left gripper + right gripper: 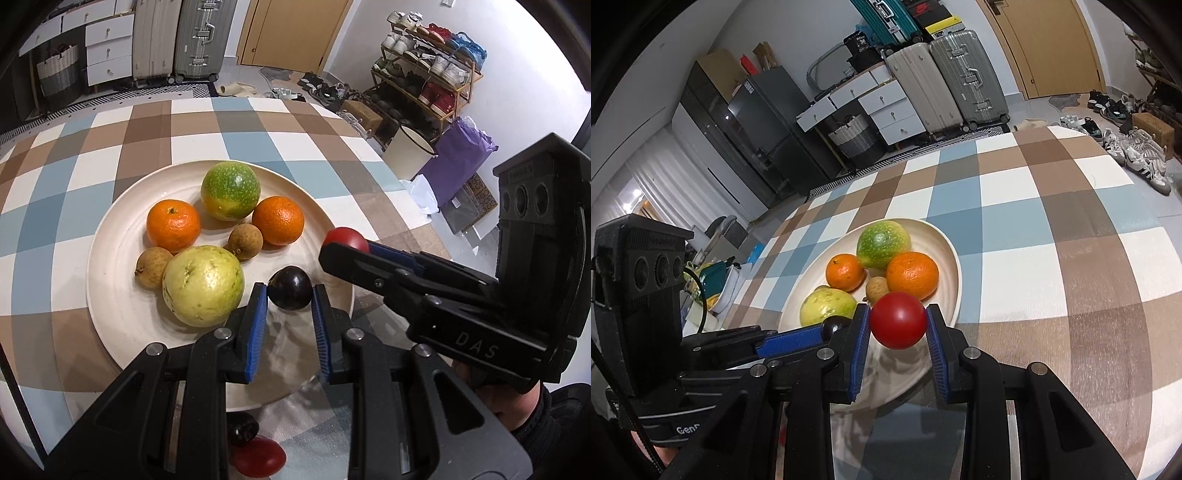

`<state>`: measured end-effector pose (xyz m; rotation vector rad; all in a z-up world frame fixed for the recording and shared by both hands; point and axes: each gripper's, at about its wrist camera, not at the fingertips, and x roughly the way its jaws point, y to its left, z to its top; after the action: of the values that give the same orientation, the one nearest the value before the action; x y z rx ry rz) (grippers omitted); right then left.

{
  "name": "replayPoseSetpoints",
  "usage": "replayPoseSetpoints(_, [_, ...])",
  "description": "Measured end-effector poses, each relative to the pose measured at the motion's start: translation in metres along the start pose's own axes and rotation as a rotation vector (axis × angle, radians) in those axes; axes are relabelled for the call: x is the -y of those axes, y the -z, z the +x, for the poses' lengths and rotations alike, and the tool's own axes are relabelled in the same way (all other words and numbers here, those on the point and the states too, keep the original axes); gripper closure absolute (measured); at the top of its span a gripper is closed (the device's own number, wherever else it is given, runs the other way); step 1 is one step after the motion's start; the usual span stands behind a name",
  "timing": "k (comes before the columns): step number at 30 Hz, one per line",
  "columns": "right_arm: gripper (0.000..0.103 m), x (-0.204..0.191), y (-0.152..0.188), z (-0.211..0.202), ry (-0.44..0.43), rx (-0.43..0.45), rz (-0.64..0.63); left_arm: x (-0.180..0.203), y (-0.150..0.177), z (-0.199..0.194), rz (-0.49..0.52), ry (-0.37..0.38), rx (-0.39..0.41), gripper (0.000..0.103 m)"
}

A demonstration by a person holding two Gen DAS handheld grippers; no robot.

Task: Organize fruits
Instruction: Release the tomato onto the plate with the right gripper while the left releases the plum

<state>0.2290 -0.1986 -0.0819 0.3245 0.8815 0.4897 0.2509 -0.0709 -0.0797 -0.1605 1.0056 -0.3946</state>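
A cream plate (122,306) (951,266) holds a green fruit (229,190), two oranges (173,225) (279,220), two brown longans (245,241), a yellow guava (203,285) and a dark plum (289,287). My left gripper (289,295) stands around the plum, pads close to its sides; the plum seems to rest on the plate. My right gripper (898,325) is shut on a red cherry tomato (898,319) (347,238) above the plate's near right rim.
The plate sits on a checked tablecloth (110,155). A dark fruit (242,428) and a red tomato (258,458) lie on the table under my left gripper. Suitcases, drawers and a shoe rack (428,66) stand beyond the table.
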Motion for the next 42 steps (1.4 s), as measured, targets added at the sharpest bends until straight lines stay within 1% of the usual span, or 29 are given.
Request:
replayPoseSetpoints(3, [0.072,0.002,0.0,0.003,-0.002,-0.005,0.003,0.0,-0.001,0.003,-0.002,0.001,-0.001,0.081])
replayPoseSetpoints(5, [0.07,0.004,-0.001,0.004,0.012,-0.002,0.008,-0.002,-0.002,0.005,-0.013,0.013,-0.001,0.081])
replayPoseSetpoints(8, [0.061,0.003,-0.001,0.0,0.04,0.014,-0.005,-0.004,-0.002,0.006,-0.018,0.022,-0.002,0.081])
replayPoseSetpoints(9, [0.057,0.002,0.0,-0.003,0.051,0.023,-0.012,-0.004,-0.002,0.005,-0.018,0.023,-0.001,0.081])
replayPoseSetpoints(10, [0.055,0.002,0.0,-0.006,0.047,0.033,-0.013,-0.004,-0.002,0.005,-0.022,0.025,-0.002,0.081])
replayPoseSetpoints(12, [0.055,0.002,0.001,-0.013,0.029,0.048,-0.008,-0.006,-0.002,0.003,-0.027,0.035,-0.004,0.081])
replayPoseSetpoints(16, [0.055,0.002,0.001,-0.022,0.035,0.075,-0.004,-0.007,0.0,-0.005,-0.028,0.024,0.006,0.081])
replayPoseSetpoints(20, [0.055,-0.001,0.004,-0.034,0.037,0.097,0.001,-0.006,0.004,-0.016,-0.028,0.03,0.012,0.081])
replayPoseSetpoints(22, [0.055,-0.004,0.007,-0.039,0.039,0.1,-0.002,-0.004,0.007,-0.024,-0.019,0.037,0.022,0.081])
replayPoseSetpoints(24, [0.055,-0.006,0.01,-0.044,0.042,0.102,-0.002,-0.001,0.01,-0.035,-0.007,0.025,0.038,0.081])
replayPoseSetpoints(36, [0.054,-0.022,0.031,-0.075,0.038,0.14,-0.005,-0.003,0.038,-0.095,-0.022,-0.006,0.116,0.081])
replayPoseSetpoints(38, [0.053,-0.027,0.034,-0.079,0.034,0.147,-0.009,-0.005,0.044,-0.101,-0.024,-0.011,0.123,0.081])
replayPoseSetpoints(42, [0.047,-0.037,0.04,-0.086,0.027,0.16,-0.021,-0.009,0.057,-0.111,-0.032,-0.019,0.128,0.08])
